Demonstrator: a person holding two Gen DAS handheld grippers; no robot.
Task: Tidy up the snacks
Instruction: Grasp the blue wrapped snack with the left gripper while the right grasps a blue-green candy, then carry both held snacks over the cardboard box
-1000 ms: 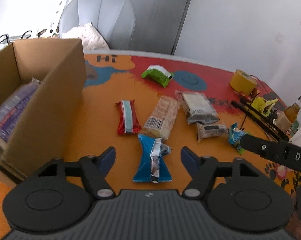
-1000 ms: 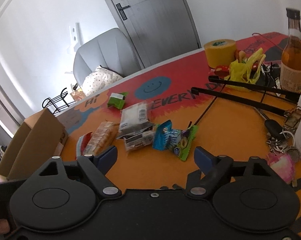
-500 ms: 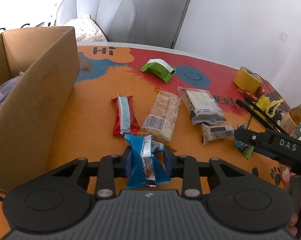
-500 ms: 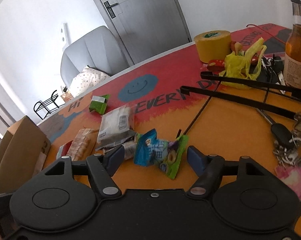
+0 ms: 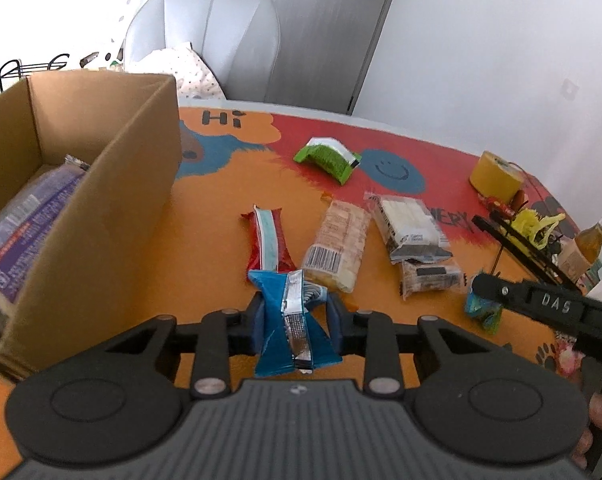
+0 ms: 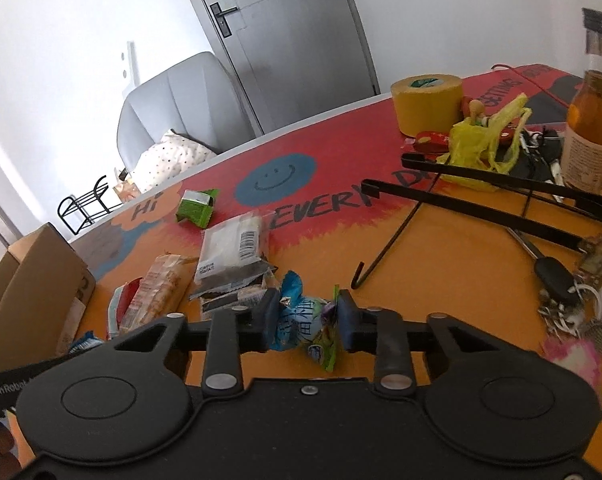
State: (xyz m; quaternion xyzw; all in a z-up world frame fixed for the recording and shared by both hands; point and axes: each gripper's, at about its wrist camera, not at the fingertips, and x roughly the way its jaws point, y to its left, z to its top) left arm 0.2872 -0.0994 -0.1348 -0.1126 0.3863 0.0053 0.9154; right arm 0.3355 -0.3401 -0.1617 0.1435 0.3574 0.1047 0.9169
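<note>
Snacks lie scattered on the orange table. We clamp the left gripper on the blue packet, pinched at its waist, beside the red bar. Our right gripper, whose jaws have just been closing, presses its pads on the blue-green candy bag, near the dark-ended packets. We see the cardboard box at the left, with a purple packet inside.

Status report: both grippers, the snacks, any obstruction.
Left gripper shut on blue foil snack packet. Right gripper, just closed, shut on blue-green candy wrapper. Open brown cardboard box left, path clear.
</note>
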